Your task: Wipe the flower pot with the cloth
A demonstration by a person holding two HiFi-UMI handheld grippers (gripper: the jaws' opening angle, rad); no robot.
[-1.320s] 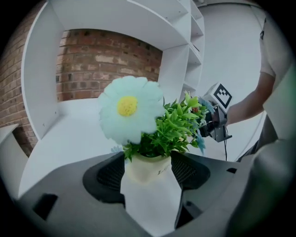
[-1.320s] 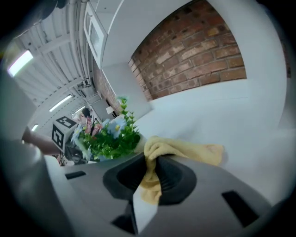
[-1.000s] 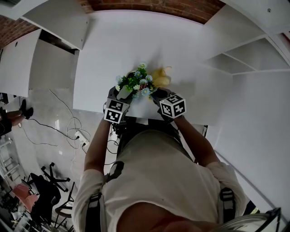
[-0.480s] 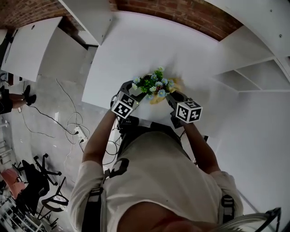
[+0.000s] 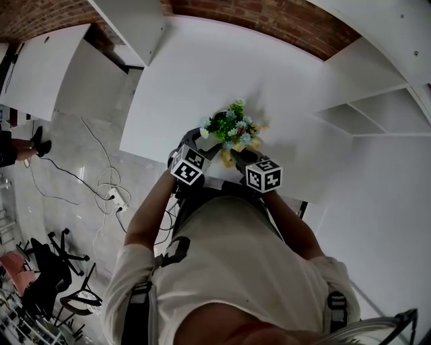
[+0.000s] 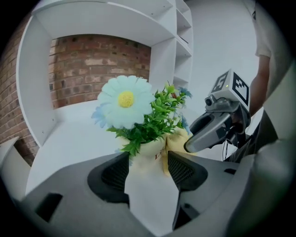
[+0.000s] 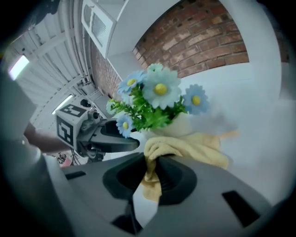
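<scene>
A cream flower pot [image 6: 147,155] full of green leaves and pale blue daisies [image 5: 227,126] stands near the white table's front edge. My left gripper [image 6: 148,163] has the pot between its wide-set jaws, and both pads lie against the pot's sides. My right gripper [image 7: 150,169] is shut on a yellow cloth [image 7: 187,146], which bunches against the lower side of the pot [image 7: 179,124]. In the head view the left gripper [image 5: 203,145] is at the pot's left. There the right gripper [image 5: 238,160] holds the cloth [image 5: 227,158] at the pot's near side.
The white table [image 5: 202,74] runs back to a brick wall [image 5: 283,20]. White shelves [image 5: 363,101] rise at the right. The table's front edge is just below the grippers. Cables and a power strip [image 5: 113,197] lie on the floor at the left.
The right gripper has swung left with the cloth, from the pot's right side round to its near side. The left gripper has stayed on the pot.
</scene>
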